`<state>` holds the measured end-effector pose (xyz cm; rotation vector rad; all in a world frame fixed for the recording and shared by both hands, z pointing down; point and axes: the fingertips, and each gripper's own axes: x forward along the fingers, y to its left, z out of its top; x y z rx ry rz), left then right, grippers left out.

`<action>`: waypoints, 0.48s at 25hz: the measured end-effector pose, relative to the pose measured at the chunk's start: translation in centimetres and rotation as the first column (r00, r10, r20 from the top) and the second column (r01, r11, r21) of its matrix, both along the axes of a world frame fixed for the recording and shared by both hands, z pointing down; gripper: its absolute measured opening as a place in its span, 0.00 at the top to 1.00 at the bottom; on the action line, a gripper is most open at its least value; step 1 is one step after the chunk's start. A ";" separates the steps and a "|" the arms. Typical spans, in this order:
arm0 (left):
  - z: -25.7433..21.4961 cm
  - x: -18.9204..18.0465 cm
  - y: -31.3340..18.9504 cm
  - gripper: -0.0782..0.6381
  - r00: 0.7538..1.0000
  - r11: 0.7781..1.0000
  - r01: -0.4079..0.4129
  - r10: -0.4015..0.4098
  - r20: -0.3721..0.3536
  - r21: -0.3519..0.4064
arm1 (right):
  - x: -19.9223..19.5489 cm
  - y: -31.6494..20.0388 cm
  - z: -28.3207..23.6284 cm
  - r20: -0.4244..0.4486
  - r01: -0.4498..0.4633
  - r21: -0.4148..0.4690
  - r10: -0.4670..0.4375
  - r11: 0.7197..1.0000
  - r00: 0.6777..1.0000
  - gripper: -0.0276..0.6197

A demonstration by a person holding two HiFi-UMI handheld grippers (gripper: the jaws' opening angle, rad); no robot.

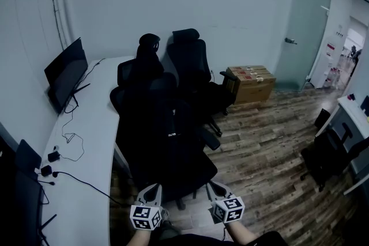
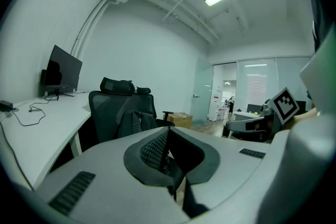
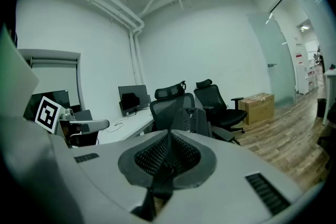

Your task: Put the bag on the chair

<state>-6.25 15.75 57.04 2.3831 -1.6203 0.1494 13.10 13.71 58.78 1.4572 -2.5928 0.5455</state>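
A black bag [image 1: 166, 119] rests on the seat of the nearest black office chair [image 1: 183, 173], leaning against its backrest. In the left gripper view the bag [image 2: 137, 123] shows its straps in front of the mesh back, and it appears again as the bag [image 3: 192, 121] in the right gripper view. My left gripper [image 1: 154, 192] and right gripper [image 1: 215, 189] hover side by side just short of the chair's front edge, apart from the bag. The left gripper [image 2: 168, 136] is shut and empty. Nothing is between the closed jaws of the right gripper [image 3: 169, 140] either.
A second black chair [image 1: 193, 66] stands behind the first. A long white desk [image 1: 86, 141] with a monitor [image 1: 66, 73] and cables runs along the left. Cardboard boxes [image 1: 251, 82] sit by the far wall near a glass door [image 1: 302, 31]. Another dark chair [image 1: 331, 155] is at the right.
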 end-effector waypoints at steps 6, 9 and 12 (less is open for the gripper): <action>-0.6 0.9 1.4 0.86 1.000 1.000 -0.001 0.001 -0.006 0.020 | 0.2 1.3 0.1 0.029 0.009 0.000 -0.009 1.000 1.000 0.88; -1.1 1.3 1.7 0.86 1.000 1.000 0.000 0.000 -0.006 0.027 | 0.6 1.6 0.1 0.038 0.001 -0.006 0.000 1.000 0.999 0.88; -1.1 1.6 2.2 0.86 1.000 1.000 -0.001 0.001 -0.006 0.026 | 0.9 1.9 0.0 0.039 -0.002 0.000 0.002 1.000 0.999 0.88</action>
